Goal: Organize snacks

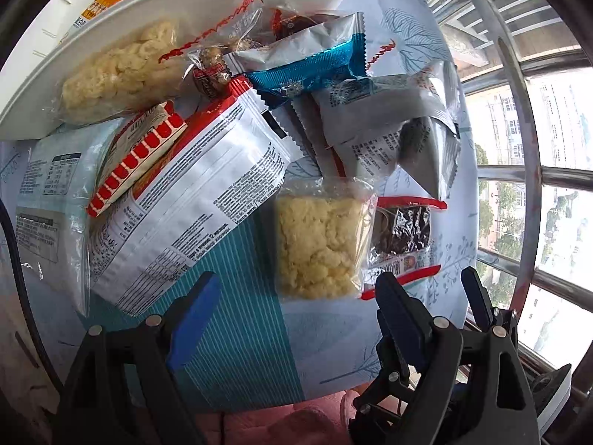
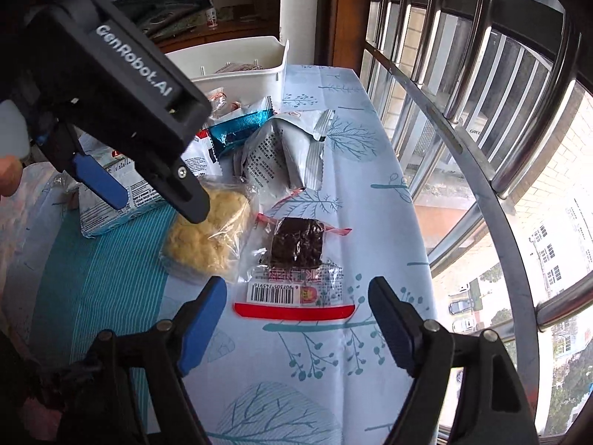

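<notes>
Hovering over tablecloth [image 2: 370,170], both grippers wide apart, nothing held. L to R: white bin [image 1: 222,0] far left w/ puffed-rice pack [image 1: 118,74] leaning on rim; big white-red bag [image 1: 192,193] beside it; blue wrapper [image 1: 307,70] and silver packs [image 1: 385,111] behind. Left gripper [image 1: 292,319] above yellow rice-cake pack [image 1: 318,248], no contact. Right gripper [image 2: 296,319] straddles dark brownie pack [image 2: 296,244], pads clear of it. Window bars [image 2: 463,74] far right.

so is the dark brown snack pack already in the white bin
No, the dark brown snack pack lies on the tablecloth just ahead of the open right tongs, well short of the white bin.
</notes>
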Demonstrator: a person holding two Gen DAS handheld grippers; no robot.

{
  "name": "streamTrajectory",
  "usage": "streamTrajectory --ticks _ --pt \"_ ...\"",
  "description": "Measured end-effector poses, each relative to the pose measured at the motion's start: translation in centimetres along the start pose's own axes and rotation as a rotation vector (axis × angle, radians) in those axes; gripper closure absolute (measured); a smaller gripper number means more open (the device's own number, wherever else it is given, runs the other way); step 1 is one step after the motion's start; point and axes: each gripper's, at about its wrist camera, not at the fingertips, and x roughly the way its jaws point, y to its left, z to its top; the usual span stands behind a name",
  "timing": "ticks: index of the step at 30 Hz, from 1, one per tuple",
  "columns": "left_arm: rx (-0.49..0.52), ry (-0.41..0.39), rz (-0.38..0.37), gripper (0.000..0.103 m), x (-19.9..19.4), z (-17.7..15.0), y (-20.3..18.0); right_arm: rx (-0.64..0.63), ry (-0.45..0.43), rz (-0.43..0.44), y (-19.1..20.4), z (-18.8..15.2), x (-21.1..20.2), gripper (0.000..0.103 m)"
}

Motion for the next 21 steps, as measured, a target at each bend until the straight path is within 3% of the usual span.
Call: streamTrajectory --ticks 10,16,21 --pt "-0.05 0.072 0.011 0.018 3.0 2.6 -1.0 0.024 -0.006 0.014 -0.1 0.4 3.5 0.024" --pt "-0.059 0.099 0.007 0.018 4.1 3.6 -1.7 0.033 -0.015 0.011 -0.7 0.8 4.7 0.031" --pt "-0.079 0.115 0.007 0.021 4.8 4.4 -2.1 0.056 -0.017 0.007 -1.1 1.4 5.3 0.044"
